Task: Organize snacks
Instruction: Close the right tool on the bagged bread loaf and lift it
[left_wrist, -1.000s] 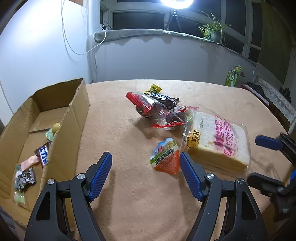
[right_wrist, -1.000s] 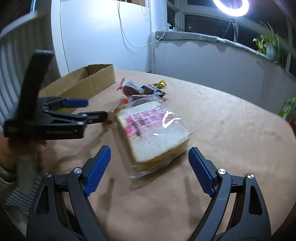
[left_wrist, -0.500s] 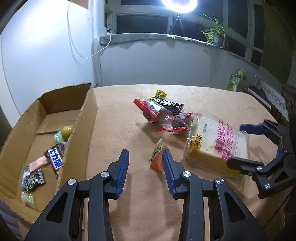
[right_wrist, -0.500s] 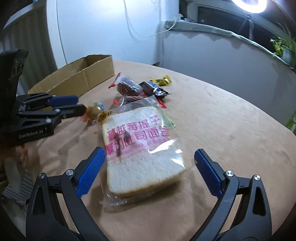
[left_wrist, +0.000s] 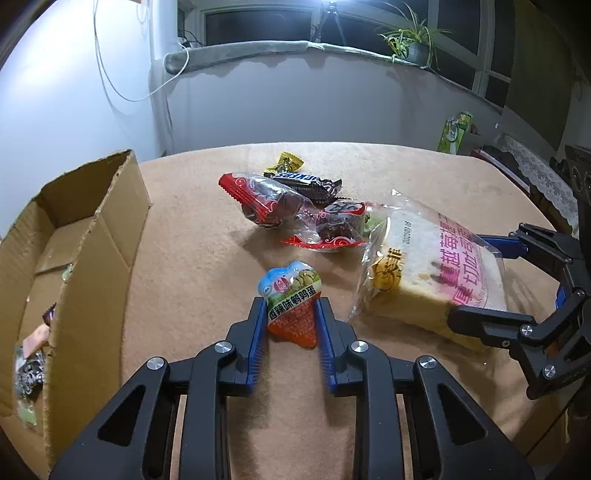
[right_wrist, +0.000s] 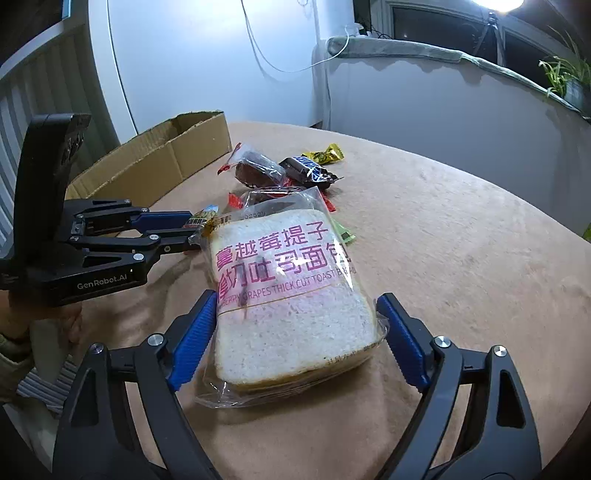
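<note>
Left wrist view: my left gripper (left_wrist: 290, 325) has just been closing; its pads now pinch the small egg snack packet (left_wrist: 293, 302), near the cardboard box (left_wrist: 96, 266).
Box contents: a few wrappers, too dim to name.
Right wrist view: my right gripper (right_wrist: 295, 332) stands wide around the bagged toast (right_wrist: 288, 295) on the table (right_wrist: 461, 240); the pads look just clear of it.

Glossy clear plastic wraps the bread bag (right_wrist: 291, 291); beside it, matt fuzzy tablecloth (right_wrist: 461, 258) (felt, perhaps), and beyond the bread, rough corrugated cardboard box (left_wrist: 92, 236).
</note>
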